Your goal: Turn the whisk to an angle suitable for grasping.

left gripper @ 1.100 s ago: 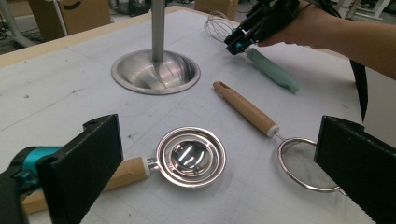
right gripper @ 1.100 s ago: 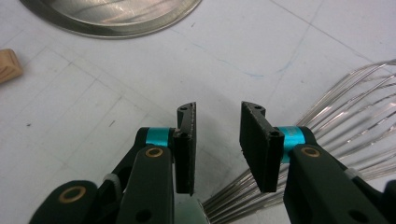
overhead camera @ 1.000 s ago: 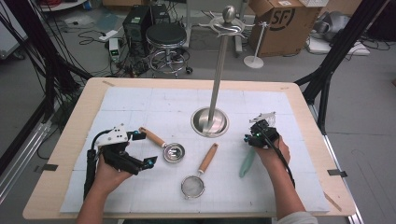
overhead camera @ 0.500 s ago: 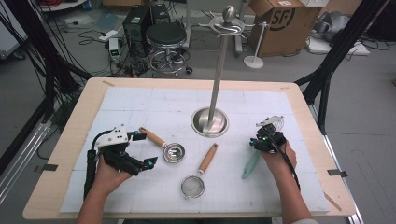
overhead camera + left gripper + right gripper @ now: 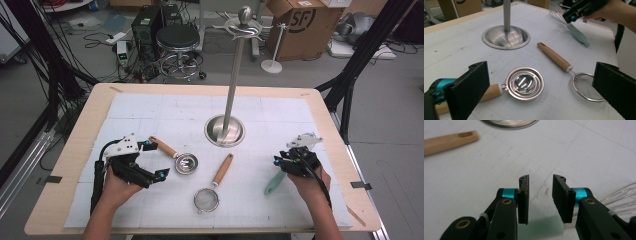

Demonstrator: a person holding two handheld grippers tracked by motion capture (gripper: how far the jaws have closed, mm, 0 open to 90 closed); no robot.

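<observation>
Green silicone spatula (image 5: 274, 184) lies on the white-covered table (image 5: 165, 107), just under the right gripper (image 5: 283, 163).

High view: the left gripper (image 5: 156, 160), jaws wide apart, rests beside a wooden-handled egg separator (image 5: 184, 162); a wooden-handled strainer (image 5: 207, 199) lies between the hands, before a steel stand (image 5: 225, 130). Left gripper view: its black jaws stand far apart, framing separator (image 5: 525, 83) and strainer (image 5: 585, 86). Right gripper view: the right gripper (image 5: 540, 195) hovers with jaws slightly parted, gripping nothing, the spatula (image 5: 541, 227) directly beneath and whisk wires (image 5: 621, 195) alongside.
</observation>
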